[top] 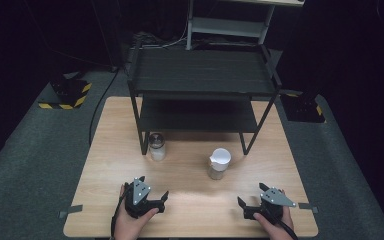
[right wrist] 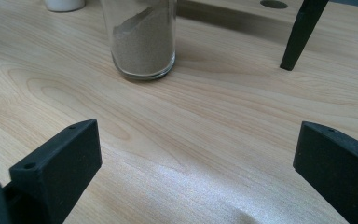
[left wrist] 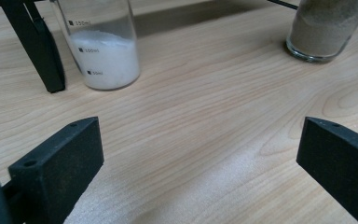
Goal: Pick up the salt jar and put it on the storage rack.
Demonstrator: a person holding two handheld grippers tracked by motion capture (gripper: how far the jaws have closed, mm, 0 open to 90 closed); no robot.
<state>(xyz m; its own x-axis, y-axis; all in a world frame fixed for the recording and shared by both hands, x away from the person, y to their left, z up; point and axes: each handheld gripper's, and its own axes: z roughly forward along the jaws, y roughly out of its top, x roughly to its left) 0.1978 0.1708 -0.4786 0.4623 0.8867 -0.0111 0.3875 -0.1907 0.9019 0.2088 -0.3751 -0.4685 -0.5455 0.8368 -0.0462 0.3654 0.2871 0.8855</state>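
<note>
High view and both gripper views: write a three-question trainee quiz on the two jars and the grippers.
1. True or false: the clear glass jar of white powder stands beside the front left leg of the black metal two-tier shelf rack.
2. Multiple choice: the clear glass jar of brown sand-like powder stands A) on the rack's lower tier, B) on the light wooden table in front of the rack, C) between the jaws of a gripper.
3. Fill in: the left gripper and right gripper both have their jaws ____.

Key: 1 true; 2 B; 3 open.
</note>
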